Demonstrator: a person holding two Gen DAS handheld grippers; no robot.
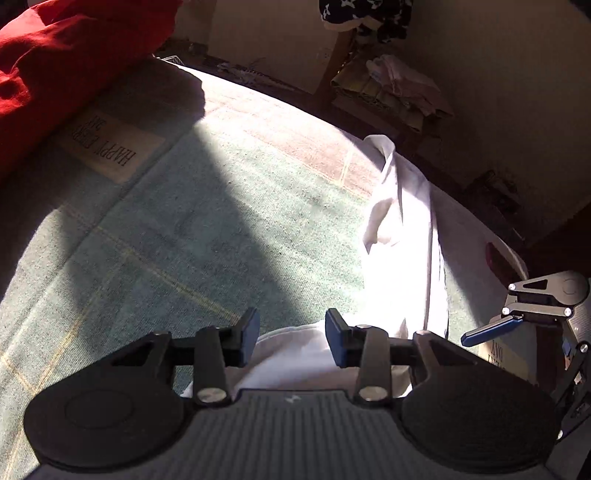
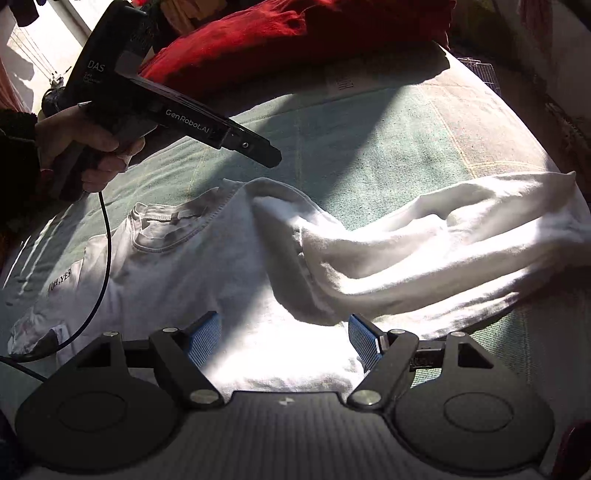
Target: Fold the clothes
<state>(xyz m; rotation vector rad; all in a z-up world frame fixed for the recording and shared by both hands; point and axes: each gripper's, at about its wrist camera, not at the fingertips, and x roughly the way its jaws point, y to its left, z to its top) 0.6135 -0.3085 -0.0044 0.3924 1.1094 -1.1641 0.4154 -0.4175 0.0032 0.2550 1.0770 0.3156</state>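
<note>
Sunlit white cotton T-shirt lies spread on the green woven bed cover, one side bunched in a loose fold, near a red cloth heap; left gripper hangs partly open and empty above its edge, right gripper wide open, gripping nothing

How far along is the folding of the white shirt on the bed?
Early on. Done: the white shirt lies spread on the green bedspread, with one side bunched over toward the middle. In hand: nothing; the left hand-held gripper and the right hand-held gripper both hover open over the cloth. Left: the actual folds, and the red garment behind looks unfolded.
</note>
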